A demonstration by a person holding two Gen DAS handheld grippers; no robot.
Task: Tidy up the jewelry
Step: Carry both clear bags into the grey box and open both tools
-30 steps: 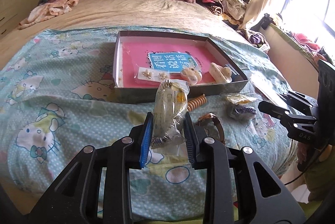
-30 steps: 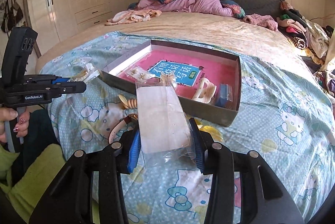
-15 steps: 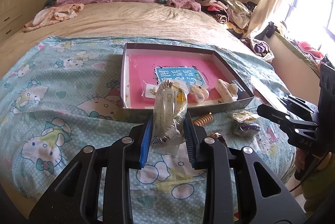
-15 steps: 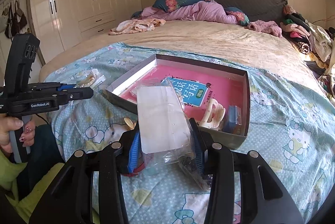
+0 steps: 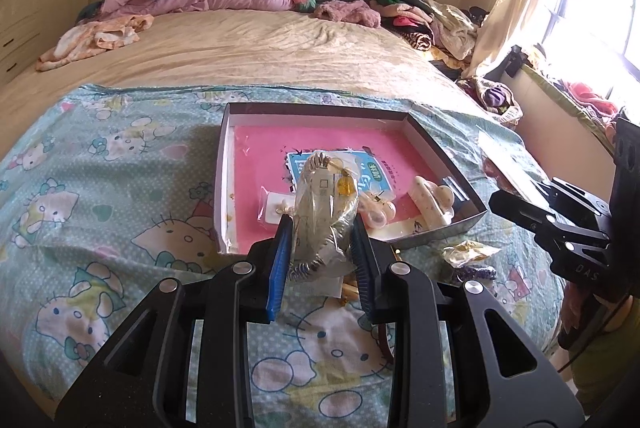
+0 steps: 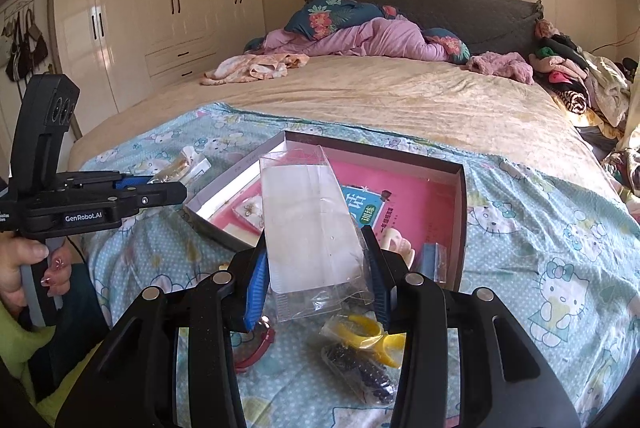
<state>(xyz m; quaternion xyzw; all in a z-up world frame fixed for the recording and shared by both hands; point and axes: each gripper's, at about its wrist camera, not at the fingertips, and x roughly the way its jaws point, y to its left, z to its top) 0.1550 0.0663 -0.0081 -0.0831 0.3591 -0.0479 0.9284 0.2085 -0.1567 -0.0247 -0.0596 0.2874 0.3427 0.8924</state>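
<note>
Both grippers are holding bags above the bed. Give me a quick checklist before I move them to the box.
1. Left gripper shut on the jewelry bag: ok.
2. Right gripper shut on the clear bag: ok.
3. Box open, with bare pink floor at the back: ok.
4. Grippers apart from each other: ok.
5. Clear bag is empty: cannot tell.
6. Loose pieces on the bedspread still to collect, such as the yellow clip: not ok.

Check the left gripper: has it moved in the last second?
Yes. The left gripper, jaws shut on its bag, has advanced toward the box; the bag's top, formerly at the near wall, now overlaps the pink floor.
</note>
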